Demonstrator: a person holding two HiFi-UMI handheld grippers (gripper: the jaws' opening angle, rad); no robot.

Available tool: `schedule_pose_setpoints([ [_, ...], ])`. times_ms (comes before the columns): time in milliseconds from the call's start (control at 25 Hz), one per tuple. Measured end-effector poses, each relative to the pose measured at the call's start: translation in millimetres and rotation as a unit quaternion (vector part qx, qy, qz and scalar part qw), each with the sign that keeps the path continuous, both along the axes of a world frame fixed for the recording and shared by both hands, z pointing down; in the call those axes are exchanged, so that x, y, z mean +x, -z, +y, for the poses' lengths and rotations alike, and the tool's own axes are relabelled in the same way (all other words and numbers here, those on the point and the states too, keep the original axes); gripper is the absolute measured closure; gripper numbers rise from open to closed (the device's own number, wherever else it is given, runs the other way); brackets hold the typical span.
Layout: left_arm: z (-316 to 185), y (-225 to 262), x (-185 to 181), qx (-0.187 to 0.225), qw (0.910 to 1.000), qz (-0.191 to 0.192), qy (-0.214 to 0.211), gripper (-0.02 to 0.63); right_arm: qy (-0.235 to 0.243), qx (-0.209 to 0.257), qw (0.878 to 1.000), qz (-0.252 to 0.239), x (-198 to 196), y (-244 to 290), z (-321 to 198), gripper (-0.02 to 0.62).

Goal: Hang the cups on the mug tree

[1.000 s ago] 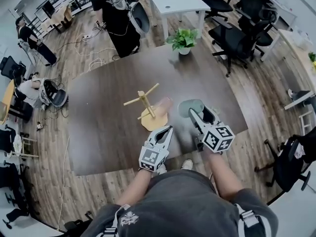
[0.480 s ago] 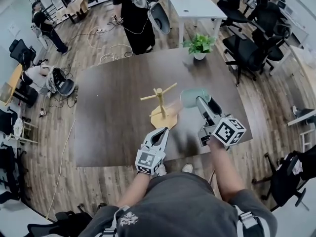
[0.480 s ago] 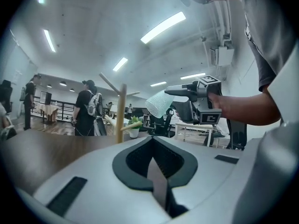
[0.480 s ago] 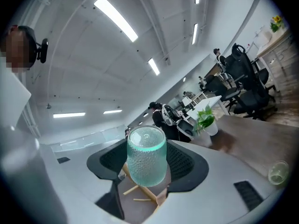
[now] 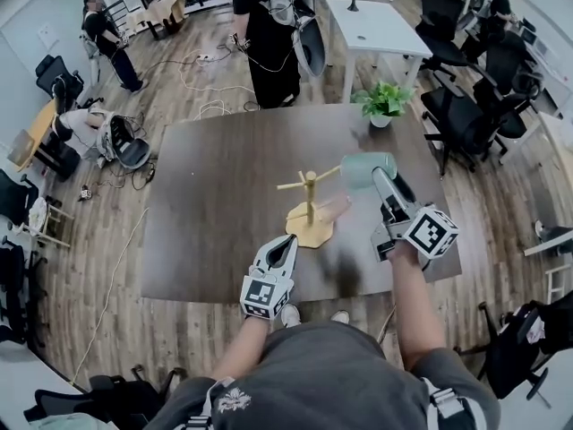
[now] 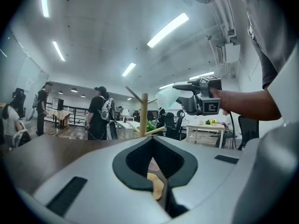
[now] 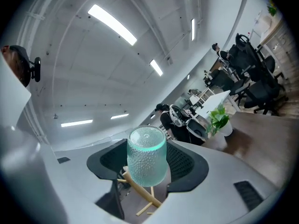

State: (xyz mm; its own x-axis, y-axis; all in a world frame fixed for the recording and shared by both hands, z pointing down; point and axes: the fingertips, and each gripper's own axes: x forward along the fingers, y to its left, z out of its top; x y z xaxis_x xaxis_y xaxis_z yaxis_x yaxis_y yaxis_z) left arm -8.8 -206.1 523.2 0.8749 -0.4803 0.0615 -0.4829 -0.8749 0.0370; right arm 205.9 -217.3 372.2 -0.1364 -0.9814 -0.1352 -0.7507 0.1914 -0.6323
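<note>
The wooden mug tree (image 5: 309, 206) stands on the dark table (image 5: 215, 204), and in the left gripper view the mug tree (image 6: 143, 113) is straight ahead. My right gripper (image 5: 376, 176) is shut on a pale green dimpled cup (image 5: 367, 168), held in the air just right of the tree's upper peg. In the right gripper view the cup (image 7: 147, 162) sits between the jaws of my right gripper (image 7: 147, 158), with the tree's pegs (image 7: 140, 192) below it. A pinkish cup (image 5: 333, 209) lies by the tree's base. My left gripper (image 5: 285, 245) is shut and empty, low in front of the base.
A potted plant (image 5: 383, 101) stands at the table's far edge. A person (image 5: 273, 25) stands beyond the table, near a white table (image 5: 372, 25). Black office chairs (image 5: 466, 106) crowd the right side. Cables lie on the wooden floor (image 5: 197, 97).
The right gripper has lifted the green cup off the table to the height of the tree's top. The left gripper has stayed in front of the tree's base.
</note>
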Motion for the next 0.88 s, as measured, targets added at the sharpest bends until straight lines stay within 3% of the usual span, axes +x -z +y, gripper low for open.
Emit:
schedule_pose_setpoints([
  [240,-12,7,-11,0.015,0.9997,-0.003,0.019,0.601,0.015,-0.048,0.999,0.021,-14,-20,-16,0.314],
  [680,-10,6,-14,0.015,0.9997,-0.005,0.017,0.601,0.077,-0.072,0.992,-0.069,-32,-47,-32,0.314],
  [800,-11,10,-14,0.018,0.9997,-0.005,0.014,0.601,0.059,-0.122,0.986,-0.092,-25,-67,-28,0.314],
  [880,-14,12,-14,0.02,0.9997,-0.007,0.012,0.601,0.063,-0.131,0.984,-0.103,-24,-73,-31,0.314],
])
